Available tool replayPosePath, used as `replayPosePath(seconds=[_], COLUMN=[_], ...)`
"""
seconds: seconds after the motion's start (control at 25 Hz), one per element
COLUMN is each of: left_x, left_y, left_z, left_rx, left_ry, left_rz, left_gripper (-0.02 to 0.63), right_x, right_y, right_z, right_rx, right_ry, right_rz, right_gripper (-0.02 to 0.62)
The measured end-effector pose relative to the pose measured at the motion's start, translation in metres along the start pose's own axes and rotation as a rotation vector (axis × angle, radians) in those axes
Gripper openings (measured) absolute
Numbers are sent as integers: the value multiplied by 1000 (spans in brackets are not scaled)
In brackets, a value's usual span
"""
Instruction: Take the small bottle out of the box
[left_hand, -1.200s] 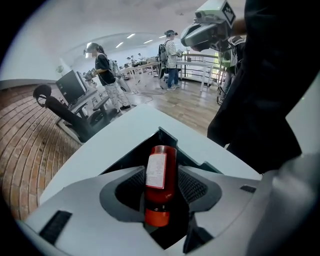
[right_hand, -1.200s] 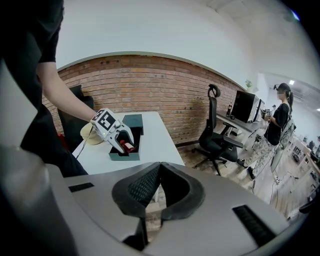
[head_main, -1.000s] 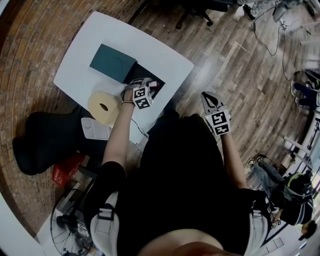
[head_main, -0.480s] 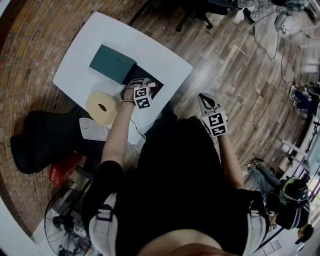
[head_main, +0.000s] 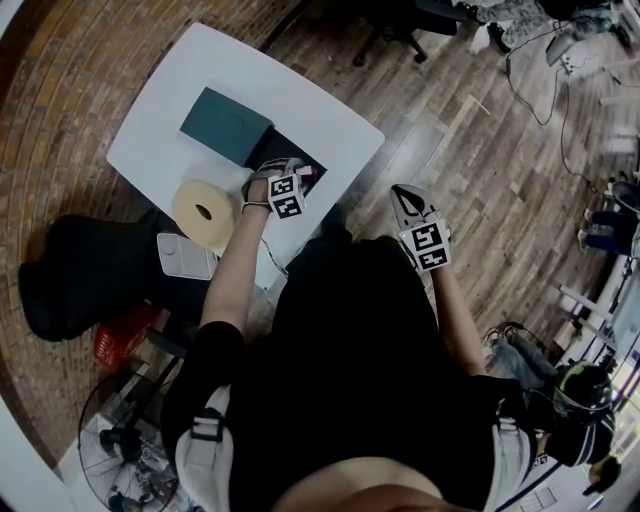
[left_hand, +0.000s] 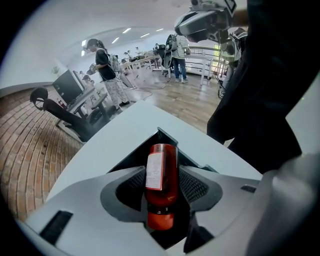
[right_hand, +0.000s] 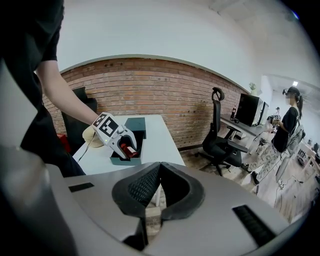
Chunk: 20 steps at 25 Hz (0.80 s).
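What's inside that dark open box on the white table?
A small red bottle with a white label lies inside the dark box, between the jaws of the left gripper; they have just been opening. The gripper covers the rest of the inside.

1. The head view is dim and flat. Only the white table stands out bright, and the wooden floor bends hard toward dark corners.
2. In the left gripper view, ceiling lights glow far back. The red bottle is sharp with a soft sheen, and the left edge is black.
3. The right gripper view is evenly bright. The brick wall bows in an arc, and the near foreground is blurred.
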<state>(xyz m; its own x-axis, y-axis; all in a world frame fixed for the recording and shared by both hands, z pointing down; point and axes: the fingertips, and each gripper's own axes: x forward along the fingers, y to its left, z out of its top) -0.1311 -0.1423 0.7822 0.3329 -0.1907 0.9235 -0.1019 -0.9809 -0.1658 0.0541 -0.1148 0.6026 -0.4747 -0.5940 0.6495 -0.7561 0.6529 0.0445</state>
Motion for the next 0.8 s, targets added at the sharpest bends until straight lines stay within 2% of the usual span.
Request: replayPosePath(seconds=[0.36,0.56,0.8], left_x=[-17,-28,-53], left_y=[11,16,31], left_z=[7,10,19], left_rx=[-76,-133,-210], left_ry=[-34,-80,-137], left_rz=[37,61,132], left_gripper=[222,222,221], right_x=[8,11,14], right_y=[2,3,3], right_z=[9,12,13], right_rx=[-10,-16,-2], right_ry=[-16,-23,-29], right_rz=[13,16,30], right_gripper=[-2,-2,-2])
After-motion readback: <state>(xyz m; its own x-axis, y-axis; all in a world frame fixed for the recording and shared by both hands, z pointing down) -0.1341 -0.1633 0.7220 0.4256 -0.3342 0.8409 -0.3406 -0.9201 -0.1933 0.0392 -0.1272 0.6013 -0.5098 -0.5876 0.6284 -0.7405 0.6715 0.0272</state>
